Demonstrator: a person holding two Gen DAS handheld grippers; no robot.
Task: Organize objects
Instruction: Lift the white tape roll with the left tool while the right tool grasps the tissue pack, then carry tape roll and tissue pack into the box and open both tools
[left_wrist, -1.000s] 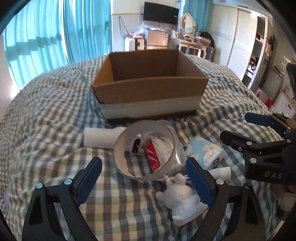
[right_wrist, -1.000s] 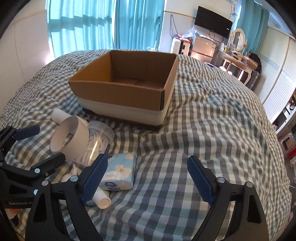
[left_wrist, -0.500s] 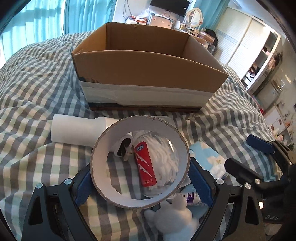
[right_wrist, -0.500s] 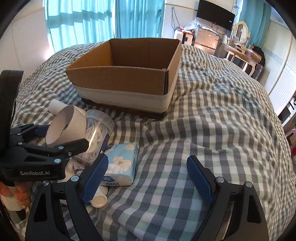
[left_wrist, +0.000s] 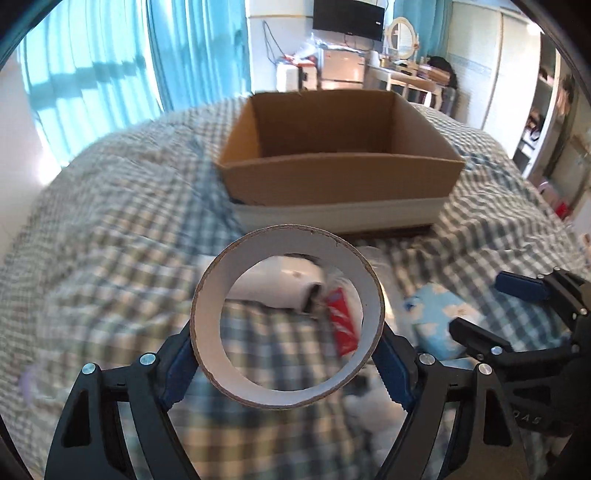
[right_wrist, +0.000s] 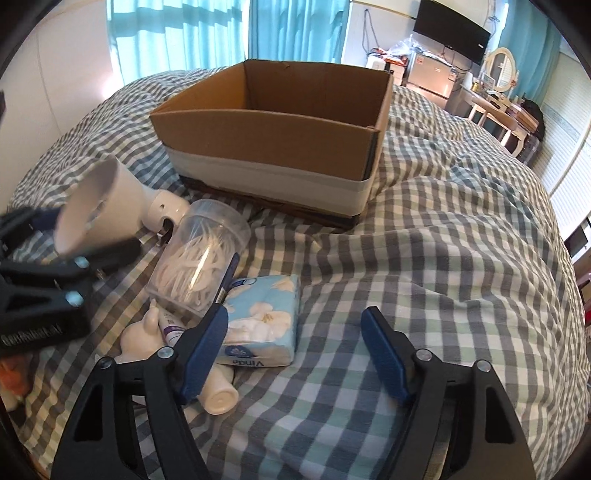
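Note:
My left gripper (left_wrist: 288, 354) is shut on a white cardboard ring (left_wrist: 210, 314) and holds it above the bed; it also shows in the right wrist view (right_wrist: 92, 206). An open cardboard box (left_wrist: 340, 177) sits ahead on the checked bedspread, seen too in the right wrist view (right_wrist: 273, 144). My right gripper (right_wrist: 295, 350) is open and empty, just right of a blue tissue pack (right_wrist: 262, 328). A clear jar of cotton swabs (right_wrist: 199, 258), a white bottle (right_wrist: 162, 210), a white figurine (right_wrist: 140, 339) and a small tube (right_wrist: 218, 395) lie in a heap.
The checked bedspread (right_wrist: 443, 258) stretches right of the heap. Blue curtains (left_wrist: 92, 74) hang at the back left. A TV, fridge and dressing table (left_wrist: 399, 70) stand behind the box.
My left gripper closed on the cardboard ring and lifted it off the swab jar and up from the bed. My right gripper moved a little closer to the tissue pack.

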